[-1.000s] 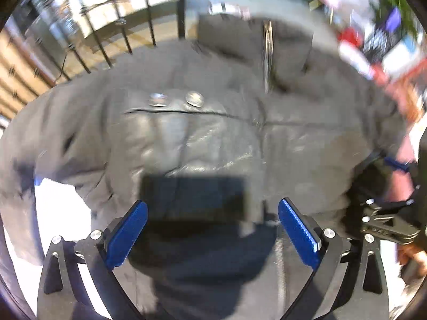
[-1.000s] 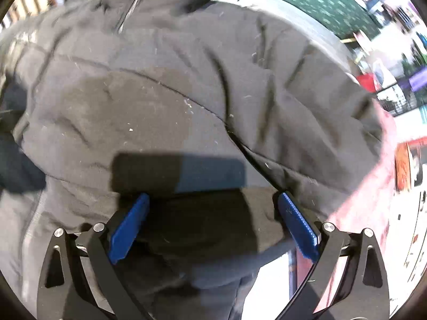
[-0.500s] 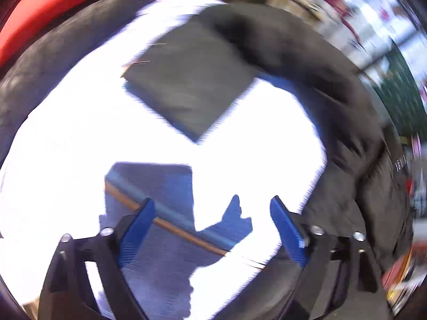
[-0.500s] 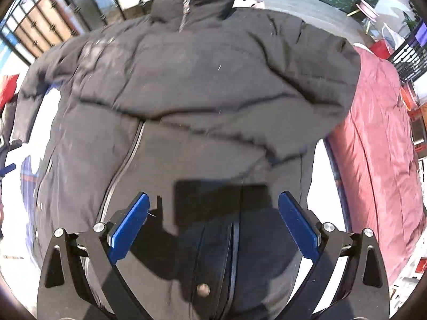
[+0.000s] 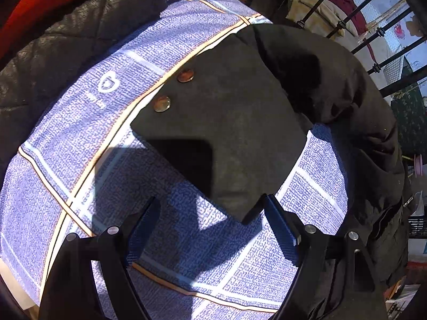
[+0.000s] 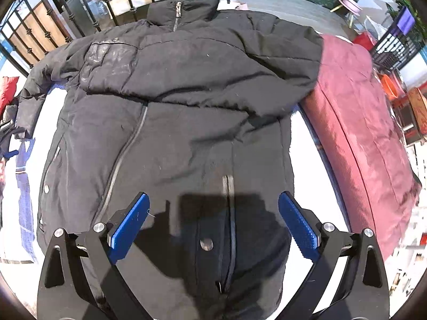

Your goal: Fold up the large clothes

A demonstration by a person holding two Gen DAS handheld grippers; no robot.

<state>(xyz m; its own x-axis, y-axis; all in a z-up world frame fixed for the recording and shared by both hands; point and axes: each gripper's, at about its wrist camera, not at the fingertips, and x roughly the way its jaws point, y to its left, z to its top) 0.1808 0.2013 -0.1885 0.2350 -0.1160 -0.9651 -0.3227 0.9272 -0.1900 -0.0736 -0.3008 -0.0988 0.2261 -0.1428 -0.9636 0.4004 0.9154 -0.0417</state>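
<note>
The black puffer jacket (image 6: 170, 112) is lying front-up on the blue checked bedsheet (image 5: 80, 138), sleeve cuff (image 5: 226, 133) outstretched. Left gripper (image 5: 210, 229) and right gripper (image 6: 213, 224) are hovering, fingers spread wide, holding nothing.
</note>
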